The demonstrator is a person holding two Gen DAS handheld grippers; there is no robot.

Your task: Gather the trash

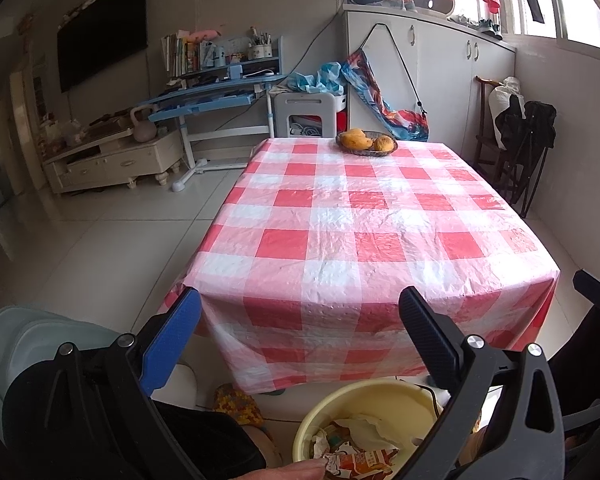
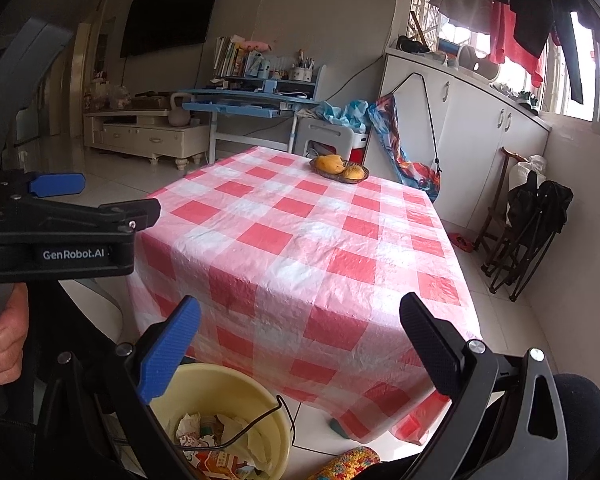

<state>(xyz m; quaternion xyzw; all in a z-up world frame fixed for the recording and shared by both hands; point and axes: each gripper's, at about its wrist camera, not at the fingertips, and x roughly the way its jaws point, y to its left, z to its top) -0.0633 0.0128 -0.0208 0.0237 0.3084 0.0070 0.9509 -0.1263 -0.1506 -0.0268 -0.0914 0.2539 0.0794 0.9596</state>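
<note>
A pale yellow bucket [image 1: 384, 400] stands on the floor below the table's near edge, holding crumpled paper and a printed wrapper [image 1: 360, 460]. It also shows in the right wrist view [image 2: 220, 388] with the trash [image 2: 220, 440] inside. My left gripper [image 1: 300, 344] is open and empty above the bucket, facing the table. My right gripper [image 2: 300, 352] is open and empty above and right of the bucket. The left gripper also shows in the right wrist view [image 2: 112, 200], at the left edge.
A table with a red and white checked cloth [image 1: 360, 216] fills the middle. A basket of orange fruit [image 1: 366, 142] sits at its far edge. A folded black chair [image 1: 524, 148] stands at the right wall. White cabinets [image 1: 440, 80] and a blue desk [image 1: 212, 96] stand behind.
</note>
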